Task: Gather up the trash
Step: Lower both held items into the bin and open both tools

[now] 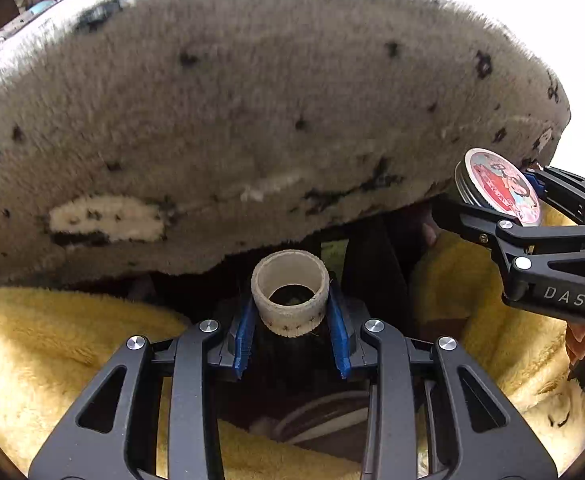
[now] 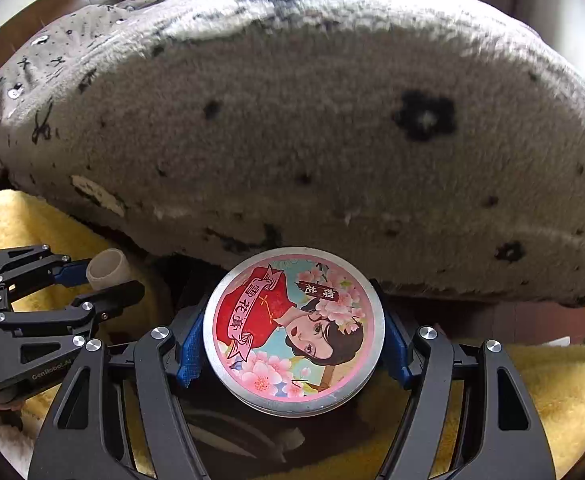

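The left tool [image 1: 291,330] grips a cardboard tape core [image 1: 290,297]; the right tool [image 2: 293,347] clamps a round cream tin [image 2: 293,330], both below the grey plush cushion [image 2: 312,128].

Two grippers in my hands, my left gripper [image 1: 290,334] and right gripper [image 2: 292,346], one cardboard tape core [image 1: 290,298], one round illustrated tin [image 2: 294,332], one grey patterned blanket [image 1: 252,112], one yellow fleece [image 1: 52,344].

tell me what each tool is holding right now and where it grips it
Left tool pinches a cardboard tube by its outer sides. Right tool clamps a round tin across its rim.
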`<move>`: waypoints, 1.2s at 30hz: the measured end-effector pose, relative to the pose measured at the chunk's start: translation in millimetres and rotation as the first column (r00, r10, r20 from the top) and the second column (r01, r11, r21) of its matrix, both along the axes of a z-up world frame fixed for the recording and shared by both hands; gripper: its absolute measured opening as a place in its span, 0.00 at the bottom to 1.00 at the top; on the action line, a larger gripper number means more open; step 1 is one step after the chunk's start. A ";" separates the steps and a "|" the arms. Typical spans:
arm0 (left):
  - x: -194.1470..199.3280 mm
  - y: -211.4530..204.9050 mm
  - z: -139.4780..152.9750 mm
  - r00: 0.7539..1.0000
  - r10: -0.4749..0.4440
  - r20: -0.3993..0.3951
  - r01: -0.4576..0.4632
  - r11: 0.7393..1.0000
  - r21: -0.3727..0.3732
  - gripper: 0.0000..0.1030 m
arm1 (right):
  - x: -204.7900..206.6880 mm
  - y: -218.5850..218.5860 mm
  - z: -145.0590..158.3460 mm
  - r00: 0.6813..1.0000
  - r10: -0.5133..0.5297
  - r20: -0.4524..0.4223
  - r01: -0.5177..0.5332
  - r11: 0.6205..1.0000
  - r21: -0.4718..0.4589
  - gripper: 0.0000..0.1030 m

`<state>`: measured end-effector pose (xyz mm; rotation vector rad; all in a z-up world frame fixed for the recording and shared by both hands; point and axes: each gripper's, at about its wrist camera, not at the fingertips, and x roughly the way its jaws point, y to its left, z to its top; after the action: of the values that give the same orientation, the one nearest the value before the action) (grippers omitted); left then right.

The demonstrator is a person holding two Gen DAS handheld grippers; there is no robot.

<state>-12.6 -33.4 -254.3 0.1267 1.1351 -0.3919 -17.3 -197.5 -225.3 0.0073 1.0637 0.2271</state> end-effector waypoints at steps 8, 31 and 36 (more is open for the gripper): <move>-0.6 -8.2 -24.1 0.997 -0.028 -0.074 0.030 0.999 0.027 0.30 | -0.6 4.9 -18.9 0.997 0.023 -0.075 -0.022 1.000 0.017 0.69; 1.6 -4.7 -41.1 0.991 -0.023 -0.131 0.029 0.999 0.044 0.49 | 3.9 9.9 -40.1 0.988 0.051 -0.145 -0.041 0.996 0.075 0.78; 1.7 -0.7 -30.9 0.994 -0.012 -0.107 0.017 0.999 0.047 0.59 | 2.6 1.1 -28.0 0.992 0.020 -0.122 -0.013 0.998 0.059 0.81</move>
<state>-10.8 -34.0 -285.2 0.1568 1.2504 -0.3881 -14.7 -196.4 -253.3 0.0654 1.1796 0.2750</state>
